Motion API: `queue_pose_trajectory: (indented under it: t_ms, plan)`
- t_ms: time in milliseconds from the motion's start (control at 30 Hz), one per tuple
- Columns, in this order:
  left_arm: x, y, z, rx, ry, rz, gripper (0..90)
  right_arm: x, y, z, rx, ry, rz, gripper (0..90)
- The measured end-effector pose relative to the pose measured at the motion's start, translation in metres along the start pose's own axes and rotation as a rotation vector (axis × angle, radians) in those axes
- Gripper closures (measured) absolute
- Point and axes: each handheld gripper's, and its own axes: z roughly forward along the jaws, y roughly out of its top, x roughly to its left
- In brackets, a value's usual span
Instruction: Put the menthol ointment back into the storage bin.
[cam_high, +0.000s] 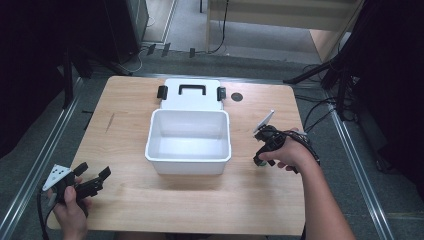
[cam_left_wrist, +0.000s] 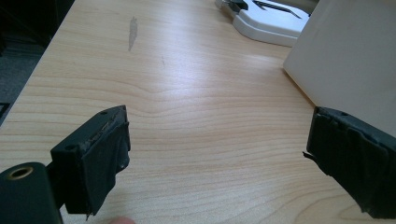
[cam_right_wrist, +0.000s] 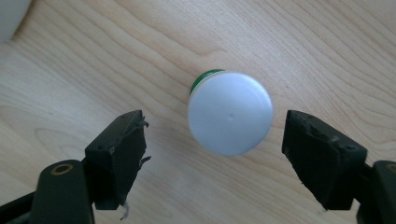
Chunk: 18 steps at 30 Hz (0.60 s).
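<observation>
Right gripper view: the white-capped green bottle (cam_right_wrist: 229, 112) stands between the right gripper's (cam_right_wrist: 215, 154) spread, untouching jaws.

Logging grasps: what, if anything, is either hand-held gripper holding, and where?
Nothing. The right hand-held gripper is open around the white-capped bottle; the left hand-held gripper is open.

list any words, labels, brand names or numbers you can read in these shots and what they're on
None: no view shows any readable text.
White bin: plain walls, no label.
Its lid with the black handle: no print that I can make out.
White-capped bottle between the right gripper's open jaws: blank cap, green part beneath mostly hidden.
Left gripper: bare black pads.
</observation>
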Motion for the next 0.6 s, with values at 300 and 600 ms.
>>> queue_pose_trajectory:
  t_ms: [300, 600]
  plan:
    - [0.000, 0.000, 0.000, 0.005, -0.002, 0.000, 6.7, -0.009, 0.009, 0.015, 0.023, 0.011, 0.042, 32.2]
    - [0.000, 0.000, 0.001, 0.006, -0.005, 0.000, 6.8, -0.007, 0.013, 0.023, 0.047, 0.027, 0.072, 50.5]
